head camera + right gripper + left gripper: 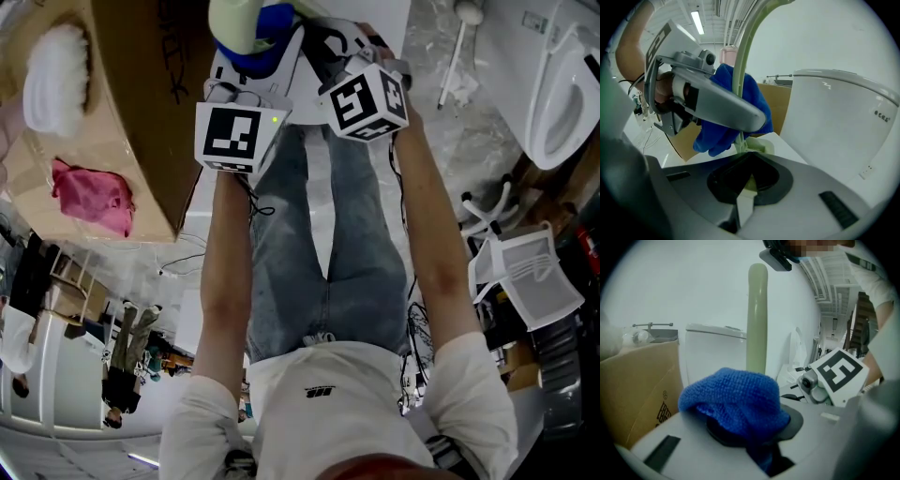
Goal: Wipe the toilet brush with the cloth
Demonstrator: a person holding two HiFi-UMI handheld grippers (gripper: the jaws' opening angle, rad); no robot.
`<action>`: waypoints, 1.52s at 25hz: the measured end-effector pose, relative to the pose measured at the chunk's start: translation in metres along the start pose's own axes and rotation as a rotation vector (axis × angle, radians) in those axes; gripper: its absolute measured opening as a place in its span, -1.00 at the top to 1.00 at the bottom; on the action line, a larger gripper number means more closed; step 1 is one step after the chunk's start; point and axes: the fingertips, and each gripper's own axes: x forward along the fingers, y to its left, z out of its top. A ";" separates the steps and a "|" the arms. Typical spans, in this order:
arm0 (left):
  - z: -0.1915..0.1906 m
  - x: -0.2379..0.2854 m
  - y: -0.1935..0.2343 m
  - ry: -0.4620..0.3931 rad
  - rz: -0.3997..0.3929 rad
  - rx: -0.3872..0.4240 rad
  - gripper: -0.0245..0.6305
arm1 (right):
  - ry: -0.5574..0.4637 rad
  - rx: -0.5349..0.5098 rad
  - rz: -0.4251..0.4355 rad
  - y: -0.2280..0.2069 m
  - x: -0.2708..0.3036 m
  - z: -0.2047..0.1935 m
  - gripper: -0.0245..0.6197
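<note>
The toilet brush has a pale green handle that stands upright in the left gripper view and curves up from the jaws in the right gripper view. My left gripper is shut on a blue knitted cloth, which bunches over its jaws and wraps around the handle. My right gripper is shut on the brush's lower pale green part, just below the cloth. In the head view both grippers sit close together at the top, with the cloth between them. The brush's bristle end is hidden.
A cardboard box stands at the left, with a white fluffy thing and a pink cloth by it. A white toilet is close on the right. A white wire rack lies on the floor.
</note>
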 end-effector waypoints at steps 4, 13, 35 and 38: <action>0.016 -0.007 -0.002 -0.011 -0.007 0.014 0.65 | 0.008 -0.005 -0.001 0.001 -0.001 0.000 0.94; 0.078 -0.027 -0.007 -0.056 -0.038 0.065 0.66 | 0.038 0.000 0.003 0.001 -0.001 -0.001 0.94; 0.118 -0.043 -0.006 -0.082 -0.079 -0.005 0.66 | 0.058 0.026 -0.011 0.004 0.001 -0.003 0.94; 0.105 -0.038 -0.005 -0.082 -0.074 -0.004 0.68 | 0.052 0.030 -0.015 0.003 0.000 -0.002 0.94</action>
